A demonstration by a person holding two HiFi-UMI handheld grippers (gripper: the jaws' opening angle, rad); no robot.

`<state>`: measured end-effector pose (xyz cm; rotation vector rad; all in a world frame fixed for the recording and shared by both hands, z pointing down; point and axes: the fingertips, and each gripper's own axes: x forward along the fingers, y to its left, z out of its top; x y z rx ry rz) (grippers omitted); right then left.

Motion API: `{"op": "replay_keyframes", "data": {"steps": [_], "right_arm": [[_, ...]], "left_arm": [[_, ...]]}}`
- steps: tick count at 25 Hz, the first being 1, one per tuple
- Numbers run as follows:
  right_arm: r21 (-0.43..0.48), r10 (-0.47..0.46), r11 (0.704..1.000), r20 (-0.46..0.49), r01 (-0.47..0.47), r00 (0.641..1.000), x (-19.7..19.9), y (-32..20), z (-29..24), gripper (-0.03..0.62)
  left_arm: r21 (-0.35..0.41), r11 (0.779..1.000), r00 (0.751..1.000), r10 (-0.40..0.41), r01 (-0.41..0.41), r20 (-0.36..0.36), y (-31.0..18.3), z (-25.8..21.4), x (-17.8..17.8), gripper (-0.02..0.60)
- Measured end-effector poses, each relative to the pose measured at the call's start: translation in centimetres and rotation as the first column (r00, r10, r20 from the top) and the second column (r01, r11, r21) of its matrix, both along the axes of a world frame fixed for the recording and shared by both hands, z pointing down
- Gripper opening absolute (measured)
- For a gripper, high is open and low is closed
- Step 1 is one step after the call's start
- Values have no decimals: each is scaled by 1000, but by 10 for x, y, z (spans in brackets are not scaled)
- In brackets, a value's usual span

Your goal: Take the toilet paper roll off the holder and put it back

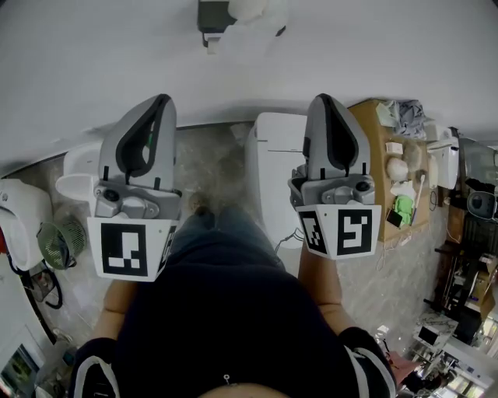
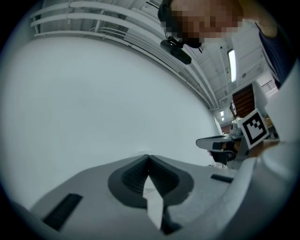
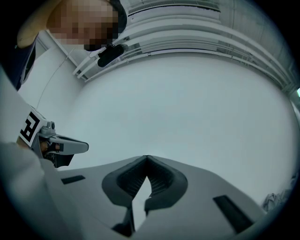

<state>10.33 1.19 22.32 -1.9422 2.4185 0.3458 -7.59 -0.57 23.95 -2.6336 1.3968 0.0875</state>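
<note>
Left gripper [image 1: 162,99]: jaws together, tips meeting, nothing between them; held roughly level and pointing at the white wall [image 1: 389,47].
Right gripper [image 1: 323,99]: jaws closed tip to tip, empty; held beside the left gripper with a gap between them, pointing the same way.
Toilet paper roll [image 1: 253,9]: white, on the wall ahead of both grippers, beyond their tips and between the lines they point along; neither gripper touches it.
Holder [image 1: 212,15]: dark bracket on the wall, touching the roll on the side nearer the left gripper.
Toilet [image 1: 272,155]: white, lid down, below and between the two grippers, closer under the right one.
Wooden shelf [image 1: 375,140]: just outside the right gripper, low down, with small items on it.
Green fan [image 1: 58,245]: on the floor outside and behind the left gripper.
Person: dark top and bare forearms behind the marker cubes [image 1: 126,249].
Gripper views: each faces plain wall, with the other gripper at its inner edge.
</note>
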Motion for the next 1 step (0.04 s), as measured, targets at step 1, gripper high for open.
{"op": "replay_keyframes", "data": {"steps": [1], "right_arm": [[5, -1, 1000, -1, 1, 1000, 1, 1, -2, 15]], "left_arm": [[2, 1000, 1000, 2, -2, -2, 1, -1, 1, 2]]}}
